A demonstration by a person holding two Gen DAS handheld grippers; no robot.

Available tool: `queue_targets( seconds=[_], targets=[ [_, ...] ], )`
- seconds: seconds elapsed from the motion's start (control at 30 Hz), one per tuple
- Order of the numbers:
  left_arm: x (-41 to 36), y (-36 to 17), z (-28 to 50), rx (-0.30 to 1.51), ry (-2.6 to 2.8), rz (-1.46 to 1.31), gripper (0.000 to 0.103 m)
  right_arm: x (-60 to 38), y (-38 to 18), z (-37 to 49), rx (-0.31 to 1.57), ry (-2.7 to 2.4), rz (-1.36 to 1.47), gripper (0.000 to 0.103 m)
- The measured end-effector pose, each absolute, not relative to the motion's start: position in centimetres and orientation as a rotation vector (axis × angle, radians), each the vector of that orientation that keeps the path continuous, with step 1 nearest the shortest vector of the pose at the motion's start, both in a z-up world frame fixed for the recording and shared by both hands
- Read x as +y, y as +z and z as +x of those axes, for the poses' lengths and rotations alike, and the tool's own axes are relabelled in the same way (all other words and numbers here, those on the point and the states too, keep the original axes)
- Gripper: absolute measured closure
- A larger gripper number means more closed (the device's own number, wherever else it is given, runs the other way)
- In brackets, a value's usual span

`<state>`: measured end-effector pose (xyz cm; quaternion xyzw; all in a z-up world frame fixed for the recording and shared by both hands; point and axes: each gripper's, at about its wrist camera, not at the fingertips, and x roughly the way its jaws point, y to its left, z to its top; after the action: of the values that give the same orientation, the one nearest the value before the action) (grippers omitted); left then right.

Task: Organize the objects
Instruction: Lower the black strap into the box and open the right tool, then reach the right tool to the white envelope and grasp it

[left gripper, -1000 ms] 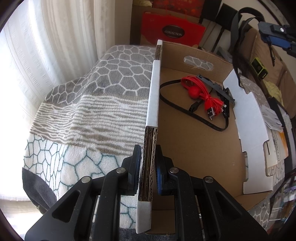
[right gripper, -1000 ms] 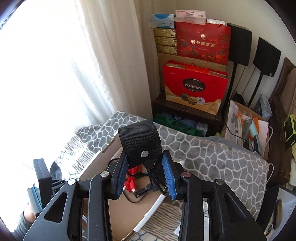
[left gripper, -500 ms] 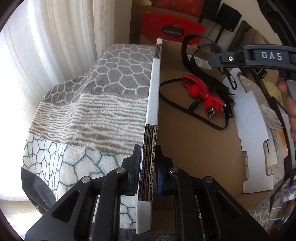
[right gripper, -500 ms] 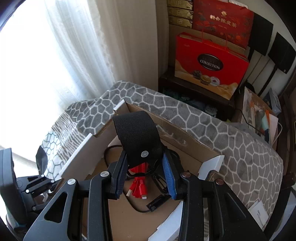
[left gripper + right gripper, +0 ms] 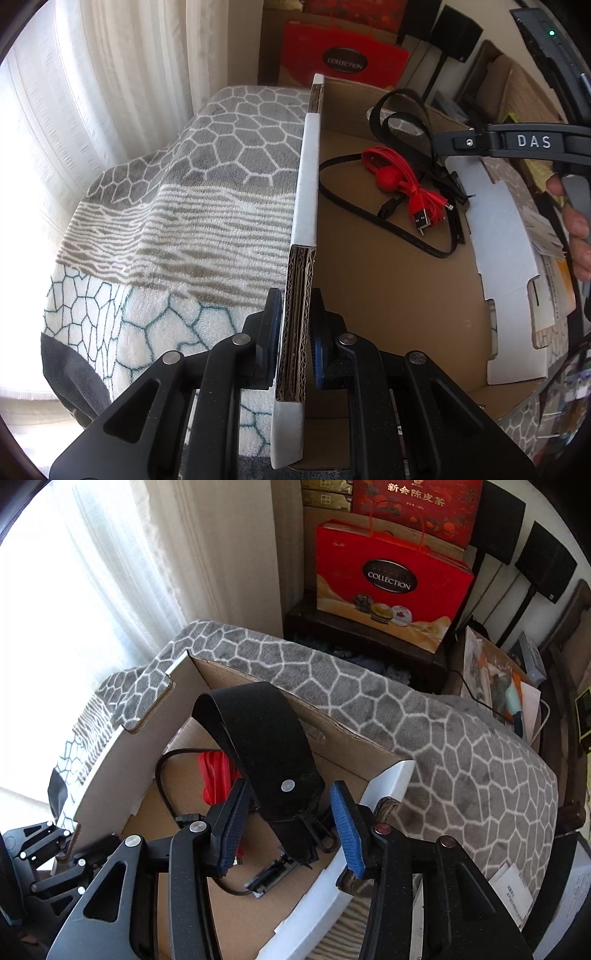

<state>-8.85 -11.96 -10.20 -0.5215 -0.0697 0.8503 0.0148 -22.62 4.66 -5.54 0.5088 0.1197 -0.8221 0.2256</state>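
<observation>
A patterned grey-and-white blanket (image 5: pixel 207 206) covers the supporting surface, and an open cardboard box (image 5: pixel 388 295) sits on it.

We saw a patterned grey blanket (image 5: pixel 424 716), white curtains (image 5: pixel 110 74), a red gift bag (image 5: pixel 388 590) and two black speakers (image 5: pixel 546 568).

**Cardboard, fleece and woven strap**

Raw corrugated fluting is showing along the brown cardboard box (image 5: pixel 295 317) wall — white-faced outside. A matt woven black strap (image 5: pixel 266 746) is carrying a shiny metal snap (image 5: pixel 287 785). The grey-and-white patterned blanket (image 5: pixel 184 206) is looking fleecy — the red cable (image 5: pixel 410 184) smooth.
</observation>
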Motion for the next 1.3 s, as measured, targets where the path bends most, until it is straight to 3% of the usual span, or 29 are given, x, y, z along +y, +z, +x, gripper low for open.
queue_targets(
  seconds=[0.13, 0.57, 0.87, 1.3],
  targets=[
    [-12.0, -10.1, -8.9, -0.219, 2.649, -1.623, 0.090, 5.7, -3.8, -22.1, 0.307, -2.290, 1.363, 0.049],
    [-11.9, -10.0, -9.0, -0.217, 2.653, -1.620, 0.090, 10.7, -1.1, -21.1, 0.274, -2.352, 1.368, 0.048],
    [-11.9, -10.0, -9.1, -0.216, 2.654, -1.620, 0.090, 16.4, -2.0, -20.5, 0.257, -2.389, 1.470, 0.045],
    [-11.9, -10.1, -9.0, -0.204, 2.657, -1.623, 0.090, 22.3, -5.1, -20.3, 0.066, -2.375, 1.641, 0.044]
  ],
)
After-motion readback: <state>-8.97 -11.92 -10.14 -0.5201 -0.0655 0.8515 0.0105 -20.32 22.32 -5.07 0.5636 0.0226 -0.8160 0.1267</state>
